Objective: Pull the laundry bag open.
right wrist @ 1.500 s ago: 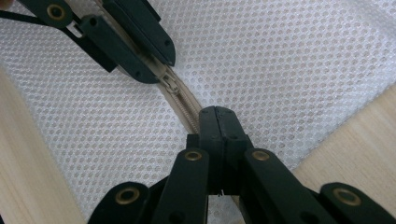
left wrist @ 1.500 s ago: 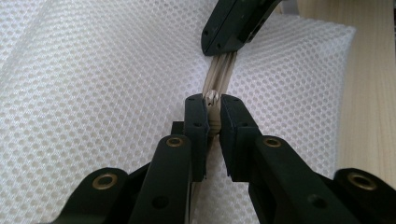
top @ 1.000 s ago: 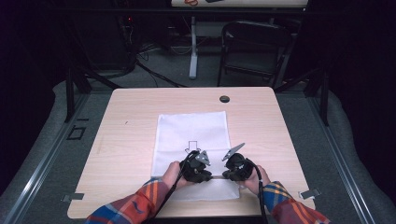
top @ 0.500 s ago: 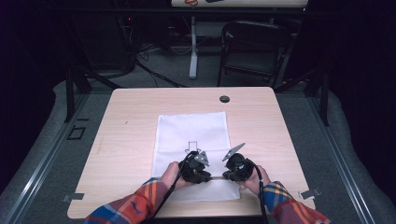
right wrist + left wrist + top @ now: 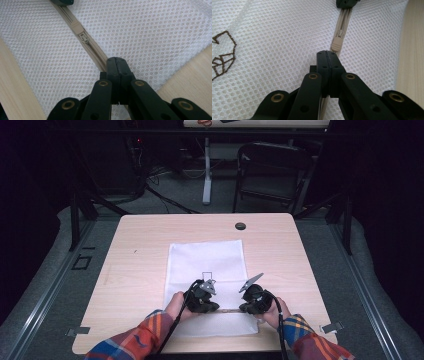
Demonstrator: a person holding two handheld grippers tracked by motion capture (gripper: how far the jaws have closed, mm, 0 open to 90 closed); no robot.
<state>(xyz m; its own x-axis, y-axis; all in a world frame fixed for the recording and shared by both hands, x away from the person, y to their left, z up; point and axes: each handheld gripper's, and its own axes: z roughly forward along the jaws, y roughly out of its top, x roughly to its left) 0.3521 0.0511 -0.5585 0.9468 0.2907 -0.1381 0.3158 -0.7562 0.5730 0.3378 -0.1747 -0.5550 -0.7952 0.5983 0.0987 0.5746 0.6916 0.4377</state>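
Note:
A white mesh bag (image 5: 207, 260) lies flat on the wooden table (image 5: 135, 250), with a beige zipper (image 5: 229, 310) running across its near end. My left gripper (image 5: 217, 308) is shut on the zipper (image 5: 342, 22), its jaws having just closed a little further; the tape runs under its tips (image 5: 327, 53). The slider (image 5: 337, 40) sits just ahead of them. My right gripper (image 5: 242, 309) is shut on the same zipper (image 5: 93, 53) from the other side, with the slider (image 5: 83, 37) beyond its tips (image 5: 115, 60). The two grippers face each other a short way apart.
A small brown outline logo (image 5: 206, 276) is stitched on the bag (image 5: 223, 57). A black grommet (image 5: 240, 226) sits near the table's far edge. A folding chair (image 5: 272, 170) and cables stand on the floor behind. Bare wood flanks the bag (image 5: 15, 82).

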